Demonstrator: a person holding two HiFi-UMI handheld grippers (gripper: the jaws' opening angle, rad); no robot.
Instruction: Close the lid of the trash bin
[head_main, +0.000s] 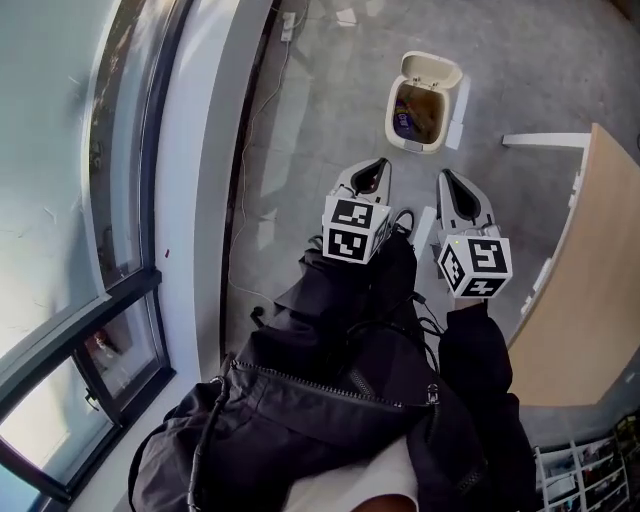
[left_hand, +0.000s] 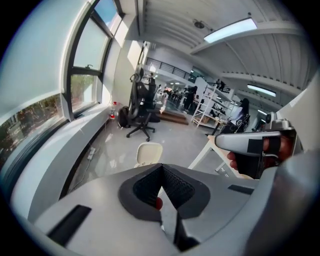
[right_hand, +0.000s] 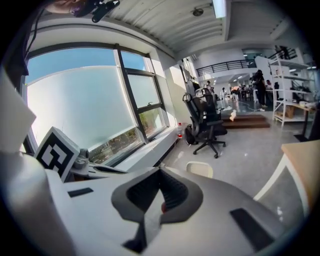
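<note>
Trash bin: the cream trash bin is standing on the grey floor in the upper middle of the head view, with something dark lying inside.
Lid: the lid is standing open, tilted up at the bin's far edge.
Left tool: the left tool is hovering below the bin in the frame, well apart from it, its jaws pressing together on nothing.
Right tool: the right tool is hanging just beside the left one, its jaws likewise closed and empty, pointing toward the bin.
Tabletop: a pale wooden tabletop is filling the right edge.
Window: a window is running down the left side.
</note>
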